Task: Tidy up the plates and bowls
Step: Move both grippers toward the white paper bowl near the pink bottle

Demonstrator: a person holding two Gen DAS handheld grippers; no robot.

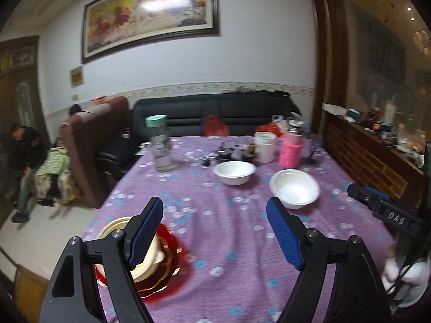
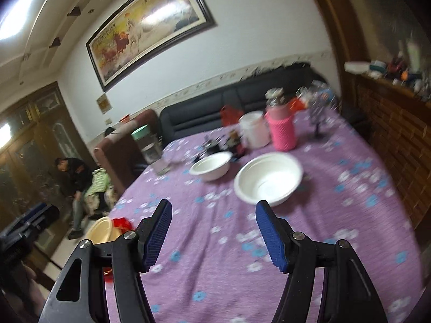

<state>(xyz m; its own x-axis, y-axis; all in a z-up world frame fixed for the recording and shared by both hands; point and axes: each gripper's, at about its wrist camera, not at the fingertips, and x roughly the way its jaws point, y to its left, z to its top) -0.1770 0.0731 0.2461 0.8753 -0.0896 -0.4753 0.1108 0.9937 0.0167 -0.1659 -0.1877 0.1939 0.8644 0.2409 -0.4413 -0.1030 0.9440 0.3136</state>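
White bowls (image 1: 234, 172); purple floral tablecloth (image 1: 229, 242)

Two wrist views, low over the table (image 1: 215, 228) — both facing the sofa (image 1: 215, 110).

Only thing I could actually read was "DAS" in pale letters on the black body of the right gripper (image 1: 388, 210), where it poked in at the right edge of the left wrist view. The big framed horse painting (image 1: 150, 13) on the wall had a line of dark calligraphy along its top edge, but it was too small and glared out to make out. A little yellow notice (image 1: 77, 76) hung under it, also unreadable
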